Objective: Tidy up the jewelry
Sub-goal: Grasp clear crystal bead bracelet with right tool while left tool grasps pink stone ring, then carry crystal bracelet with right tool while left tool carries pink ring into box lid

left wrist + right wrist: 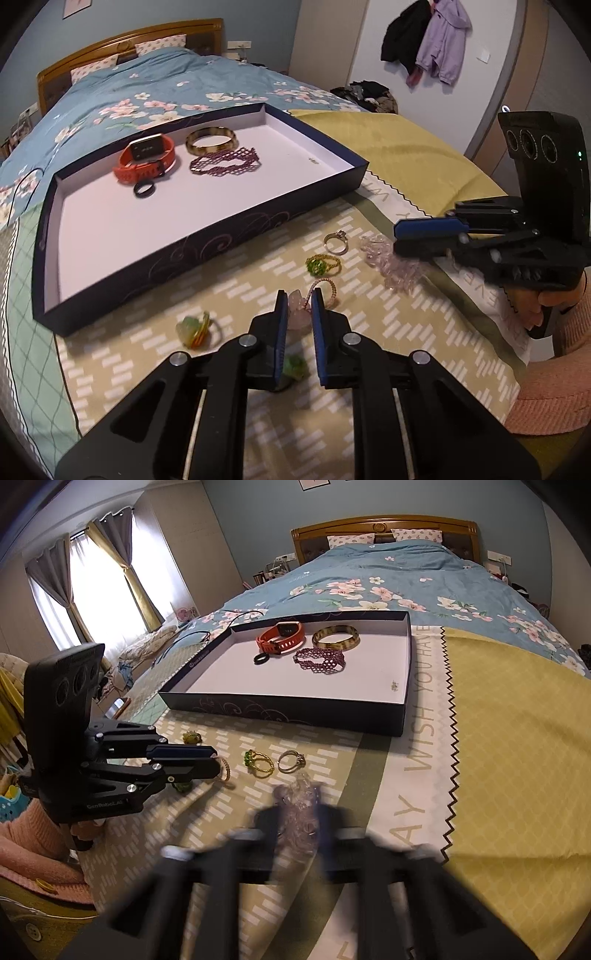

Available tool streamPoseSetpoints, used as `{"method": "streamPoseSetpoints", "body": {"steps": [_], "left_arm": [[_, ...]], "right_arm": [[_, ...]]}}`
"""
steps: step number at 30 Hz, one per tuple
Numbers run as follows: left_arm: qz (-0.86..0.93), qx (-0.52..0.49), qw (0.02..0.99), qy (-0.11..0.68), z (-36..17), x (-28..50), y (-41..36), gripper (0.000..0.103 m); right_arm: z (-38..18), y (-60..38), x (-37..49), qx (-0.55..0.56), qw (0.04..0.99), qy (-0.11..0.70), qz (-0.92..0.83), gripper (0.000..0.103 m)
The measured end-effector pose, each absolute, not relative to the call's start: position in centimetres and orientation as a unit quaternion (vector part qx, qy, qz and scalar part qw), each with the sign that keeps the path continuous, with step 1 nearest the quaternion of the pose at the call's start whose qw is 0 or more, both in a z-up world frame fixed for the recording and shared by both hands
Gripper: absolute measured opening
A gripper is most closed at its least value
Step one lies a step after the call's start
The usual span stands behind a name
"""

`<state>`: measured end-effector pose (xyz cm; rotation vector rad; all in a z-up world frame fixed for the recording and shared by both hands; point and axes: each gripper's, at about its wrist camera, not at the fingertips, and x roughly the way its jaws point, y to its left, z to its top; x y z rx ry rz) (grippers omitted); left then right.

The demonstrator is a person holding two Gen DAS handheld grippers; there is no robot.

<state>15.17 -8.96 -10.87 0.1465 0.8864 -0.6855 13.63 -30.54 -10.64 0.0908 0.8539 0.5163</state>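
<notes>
A dark box lid (207, 236) (295, 707) with a white floor holds an orange watch (147, 158), a tortoise bangle (210, 142), a purple beaded bracelet (225, 164) and a black ring (144, 189). On the bedspread lie a silver ring (336, 242), a green-stone gold ring (321, 265), a yellow-green ring (195, 330) and a clear bead bracelet (388, 262). My left gripper (299, 306) is closed around a pink-stone ring (325, 291). My right gripper (299, 812) is blurred, with the clear bead bracelet (299, 805) between its fingers.
The box lid lies on a bed with a blue floral quilt (388, 583) and a yellow-green cloth (517, 738). A green stone piece (295, 365) lies under my left fingers. Clothes hang on the wall (432, 40).
</notes>
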Motion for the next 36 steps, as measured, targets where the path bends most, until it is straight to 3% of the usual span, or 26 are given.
{"method": "streamPoseSetpoints", "body": {"steps": [4,6,7,8,13,17,22,36], "left_arm": [[-0.322,0.057,0.848,0.418,-10.7,14.9,-8.2,0.013],[-0.32,0.052,0.849,0.418,-10.7,14.9,-8.0,0.013],[-0.321,0.05,0.849,0.417,-10.7,14.9,-7.9,0.013],[-0.321,0.048,0.849,0.416,-10.7,14.8,-7.8,0.013],[-0.322,0.044,0.851,0.413,-10.6,14.7,-7.8,0.013],[-0.318,0.039,0.852,0.414,-10.6,14.8,-7.5,0.013],[-0.315,0.028,0.854,0.412,-10.5,14.8,-7.0,0.013],[-0.304,0.009,0.872,0.383,-8.1,14.4,-5.6,0.013]], "right_arm": [[-10.5,-30.8,13.7,0.047,0.88,0.408,0.24,0.002],[-10.7,-31.1,13.7,0.06,0.876,0.414,0.24,0.018],[-10.8,-31.1,13.7,0.065,0.875,0.414,0.242,0.034],[-10.8,-31.0,13.5,0.06,0.877,0.412,0.241,0.034],[-11.5,-30.3,13.7,0.043,0.87,0.428,0.242,0.032],[-11.6,-30.0,13.5,0.042,0.867,0.427,0.253,0.013],[-11.0,-29.8,13.0,0.032,0.873,0.415,0.254,0.008],[-7.8,-30.1,12.8,0.042,0.891,0.371,0.259,0.008]]}}
